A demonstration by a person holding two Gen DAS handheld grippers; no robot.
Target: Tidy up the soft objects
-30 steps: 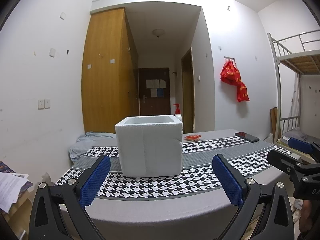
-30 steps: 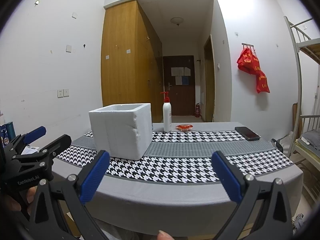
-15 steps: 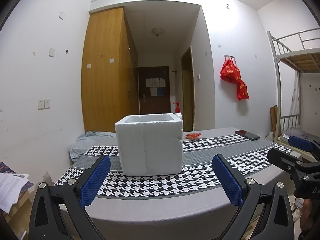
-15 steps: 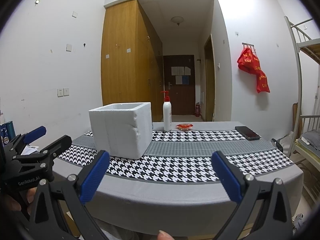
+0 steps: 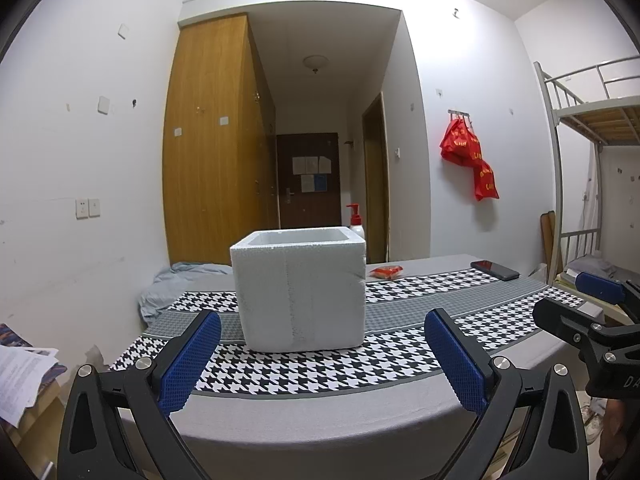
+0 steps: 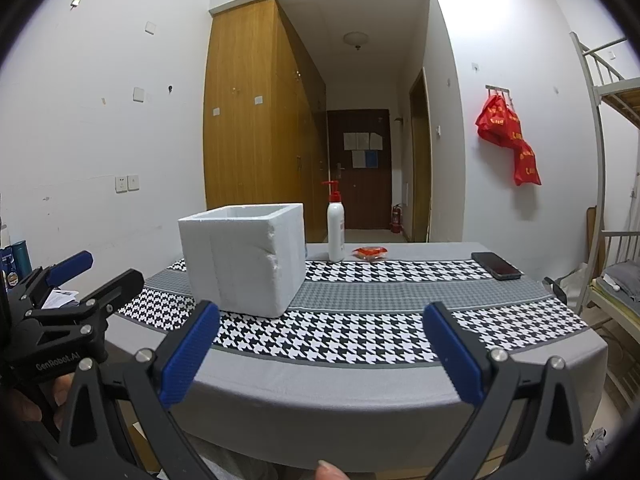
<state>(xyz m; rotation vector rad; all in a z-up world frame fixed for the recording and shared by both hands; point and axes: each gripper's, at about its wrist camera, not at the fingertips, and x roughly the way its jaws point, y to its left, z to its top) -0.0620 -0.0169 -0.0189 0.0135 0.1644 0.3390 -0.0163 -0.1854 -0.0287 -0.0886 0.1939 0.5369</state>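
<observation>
Left wrist view puts the white foam box (image 5: 300, 292) dead ahead of the left gripper (image 5: 322, 354), standing open-topped on the houndstooth table cover (image 5: 400, 364) past the blue pads (image 5: 190, 356), framed between them but well apart from both. It likely sits near the front edge as the bin for whatever soft things get sorted. A grey-blue cloth (image 5: 176, 284) lies crumpled at the far left corner of the table, beyond and left of the box; it looks like the nearest soft item. A small red packet (image 6: 370, 252) rests beyond the box to the right, beside a white pump bottle (image 6: 335, 226), with a dark phone (image 6: 496, 265) further right. Both tools hang released, jaws spread wide and empty; the right gripper (image 6: 320, 354) hovers short of the table edge, the box ahead to its left.
</observation>
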